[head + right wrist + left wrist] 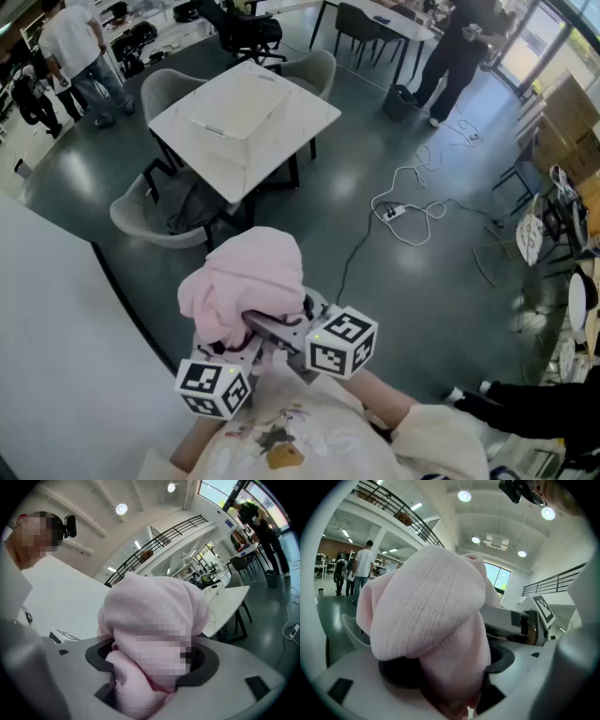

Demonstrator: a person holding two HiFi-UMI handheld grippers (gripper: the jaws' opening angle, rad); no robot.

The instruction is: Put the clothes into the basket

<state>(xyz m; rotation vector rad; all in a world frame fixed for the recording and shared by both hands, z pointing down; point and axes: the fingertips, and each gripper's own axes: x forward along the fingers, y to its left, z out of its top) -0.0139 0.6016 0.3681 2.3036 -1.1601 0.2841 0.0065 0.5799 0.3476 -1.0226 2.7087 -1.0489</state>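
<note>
Grey-green floor (394, 291) all round, seen from above. Low in the centre of the head view sits the cloth (246, 286) — pink, bunched into a lump, held up clear of the floor. Clamped from below by both grippers: left gripper (234, 349) under the lump's lower left, right gripper (279, 330) just beside it at lower right, jaws of each standing wide yet packed with folds and pressing on them. Well apart, up the frame — white table (246, 117) with grey chairs (141, 211) round it. White cable (408, 211) looped at right. Person (82, 47) standing at upper left.
</note>
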